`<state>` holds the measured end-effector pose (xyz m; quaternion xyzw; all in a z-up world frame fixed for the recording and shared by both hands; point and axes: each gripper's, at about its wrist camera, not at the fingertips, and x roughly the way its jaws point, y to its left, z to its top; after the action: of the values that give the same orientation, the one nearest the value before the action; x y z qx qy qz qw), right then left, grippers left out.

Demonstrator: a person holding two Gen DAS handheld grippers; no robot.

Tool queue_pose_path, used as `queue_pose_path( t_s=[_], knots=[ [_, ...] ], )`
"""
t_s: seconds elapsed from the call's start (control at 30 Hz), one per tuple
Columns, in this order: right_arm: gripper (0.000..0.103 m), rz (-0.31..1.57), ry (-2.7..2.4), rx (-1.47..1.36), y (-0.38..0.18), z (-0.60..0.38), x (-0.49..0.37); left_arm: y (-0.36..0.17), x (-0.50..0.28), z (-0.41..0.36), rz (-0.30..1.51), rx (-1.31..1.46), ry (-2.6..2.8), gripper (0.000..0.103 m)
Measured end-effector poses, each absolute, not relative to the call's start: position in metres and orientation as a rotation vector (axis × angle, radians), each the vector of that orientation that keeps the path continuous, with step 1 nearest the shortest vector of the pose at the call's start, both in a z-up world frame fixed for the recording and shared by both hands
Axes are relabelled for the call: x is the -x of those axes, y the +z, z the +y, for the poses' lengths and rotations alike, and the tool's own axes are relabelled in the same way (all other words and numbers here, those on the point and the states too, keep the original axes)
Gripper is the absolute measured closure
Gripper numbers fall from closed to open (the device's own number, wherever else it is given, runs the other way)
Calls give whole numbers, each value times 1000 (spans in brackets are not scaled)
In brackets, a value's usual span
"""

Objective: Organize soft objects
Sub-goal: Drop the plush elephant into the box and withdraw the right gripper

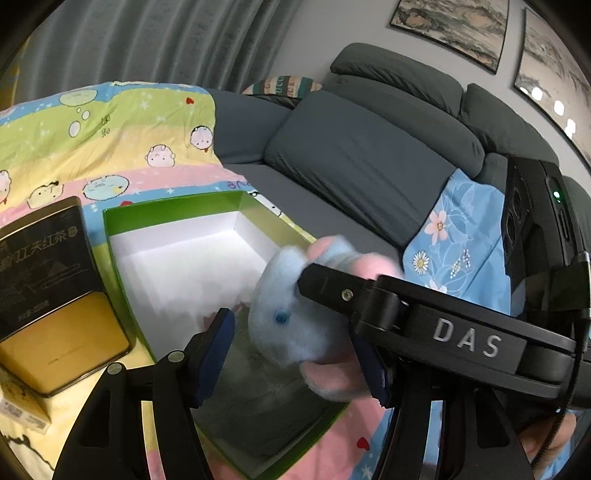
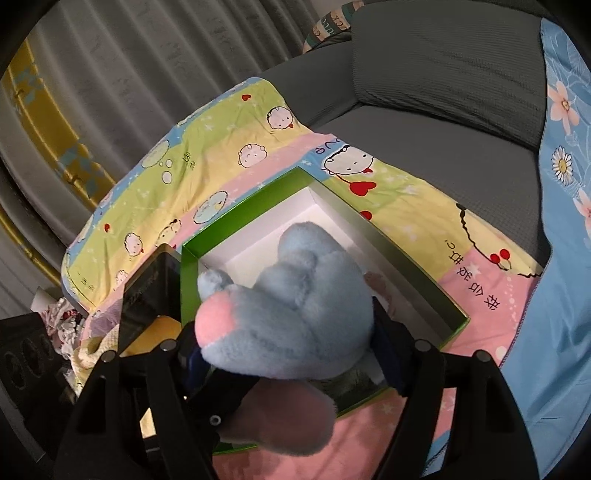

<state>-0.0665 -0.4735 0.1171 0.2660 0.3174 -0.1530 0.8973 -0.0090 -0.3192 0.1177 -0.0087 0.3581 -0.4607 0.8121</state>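
The plush toy [image 1: 291, 325], pale blue with pink patches, is smeared by motion in the left wrist view, and only one blue eye reads clearly; what animal it is cannot be told. It hangs over the near end of the open green box [image 1: 173, 210], low enough to cover much of the white floor, and whether it touches that floor is hidden by its own bulk.

The left gripper [image 1: 295, 350] has its jaws released: the toy lies against one dark-blue pad, while the other pad [image 1: 218, 354] stands clear, with a strip of box showing between. The right gripper [image 2: 288, 354] is grasping the toy, which fills the whole space between its pads and spills over them.

Part of a hand [image 1: 550, 439] shows at the lower right edge, cut off by the frame. The black and gold tin [image 1: 48, 258] just beside the box is cropped at the left, and its lettering is too dim to read fully.

Only the left wrist view shows the right gripper's body crossing in from the right, one finger on top of the toy, and two framed pictures [image 1: 450, 29] on the wall above the grey sofa [image 1: 369, 155]. Only the right wrist view shows the toy's back and a black finger passing under it, plus a heap of crumpled items beyond the cartoon quilt [image 1: 110, 122], too blurred to name. A blue floral cloth [image 1: 454, 236] appears in both.
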Motion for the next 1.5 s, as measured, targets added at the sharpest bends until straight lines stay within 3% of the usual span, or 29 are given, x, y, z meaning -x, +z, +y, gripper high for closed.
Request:
queue_pose_path(
  t_s=[0.13,0.73,1.13,1.37,1.5],
  knots=[
    [17,620,-331,-514,127,-467,71,128,13,-303,761,36,-974,19],
    [5,579,-283,-253,159,-378,69,154,19,-140,704,199,-704,19],
    [4,638,-141,-184,157,-317,54,122,28,-25,696,152,-399,18],
    [5,656,-72,-166,145,-275,35,73,28,19,689,176,-304,18],
    [10,697,10,-219,125,-257,21,70,28,29,703,167,-247,18]
  ],
)
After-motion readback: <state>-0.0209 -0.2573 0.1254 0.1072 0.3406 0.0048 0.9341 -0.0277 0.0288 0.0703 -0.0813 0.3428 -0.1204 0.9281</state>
